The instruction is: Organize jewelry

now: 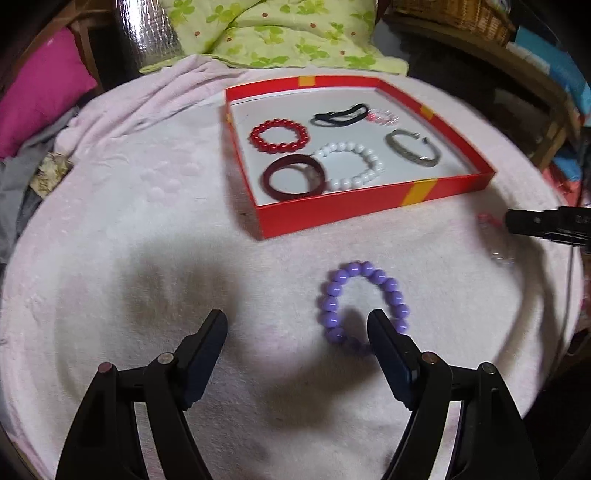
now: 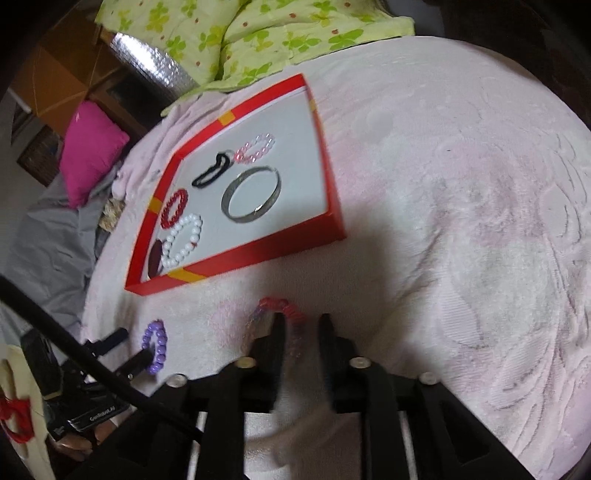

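Note:
A purple bead bracelet [image 1: 354, 269] lies on the pink blanket in front of the red tray [image 1: 332, 210]. My left gripper [image 1: 297, 321] is open wide above it, and its right fingertip rests inside the bracelet's loop. Nothing is between the pads. In the right wrist view my right gripper [image 2: 301, 325] stands slightly apart, so open. A red-and-clear bead bracelet [image 2: 280, 304] lies blurred around its left fingertip. The tray [image 2: 240, 254] holds a red bead bracelet [image 1: 279, 134], a white one [image 1: 351, 166], a dark red bangle [image 1: 293, 177], a silver cuff [image 1: 412, 147], black hair ties [image 1: 340, 114] and a pink bead bracelet [image 2: 256, 147].
The pink blanket [image 2: 461, 221] stretches to the right of the tray. A green flowered quilt [image 1: 277, 33] lies behind the tray, a magenta pillow [image 1: 44, 88] and grey cloth [image 1: 14, 199] at the left, and a wicker basket [image 1: 454, 14] at the back right.

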A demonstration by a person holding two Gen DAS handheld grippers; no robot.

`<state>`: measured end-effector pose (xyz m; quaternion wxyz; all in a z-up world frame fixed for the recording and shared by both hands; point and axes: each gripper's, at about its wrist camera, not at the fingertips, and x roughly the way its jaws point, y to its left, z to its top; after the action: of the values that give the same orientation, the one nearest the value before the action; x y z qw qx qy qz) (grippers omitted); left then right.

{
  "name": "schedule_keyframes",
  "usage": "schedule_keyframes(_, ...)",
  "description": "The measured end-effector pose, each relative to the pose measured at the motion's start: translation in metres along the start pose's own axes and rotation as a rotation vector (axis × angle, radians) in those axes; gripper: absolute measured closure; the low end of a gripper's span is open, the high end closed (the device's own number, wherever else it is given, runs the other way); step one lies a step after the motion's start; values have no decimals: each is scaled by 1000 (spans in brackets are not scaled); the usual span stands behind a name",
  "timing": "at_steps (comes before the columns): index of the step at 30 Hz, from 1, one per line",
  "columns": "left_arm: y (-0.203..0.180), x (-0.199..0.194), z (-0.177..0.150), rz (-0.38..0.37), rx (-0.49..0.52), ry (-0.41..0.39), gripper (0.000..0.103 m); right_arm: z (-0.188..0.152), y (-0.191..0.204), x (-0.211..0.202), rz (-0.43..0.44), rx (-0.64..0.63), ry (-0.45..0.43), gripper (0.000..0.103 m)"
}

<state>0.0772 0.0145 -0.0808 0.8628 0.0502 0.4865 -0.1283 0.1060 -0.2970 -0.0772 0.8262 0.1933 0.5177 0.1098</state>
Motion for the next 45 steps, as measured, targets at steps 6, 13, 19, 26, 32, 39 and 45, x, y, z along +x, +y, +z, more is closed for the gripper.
schedule_keyframes(6, -10, -4, 1, -56, 36, -14, 24, 4, -7, -12, 77, 52, -41, 78)
schedule_keyframes(13, -10, 4, 5, -51, 3, 8, 24, 0, 5, -1, 30, 14, -15, 78)
schedule_keyframes(19, 2, 1, 4, -53, -64, -3, 24, -3, 7, 9, -29, -19, 2, 77)
schedule_keyframes(26, -3, 7, 4, 41, -38, 3, 24, -4, 11, 13, -59, -48, -2, 77)
schedule_keyframes(32, -9, 10, 2, 83, -16, 9, 24, -5, 12, 13, -68, -70, -7, 76)
schedule_keyframes(39, -11, 14, 3, 101, -22, 4, 21, -5, 13, 13, -71, -84, -6, 76)
schedule_keyframes(45, -11, 15, 2, 109, -24, -4, 20, -5, 12, 12, -65, -87, -6, 76)
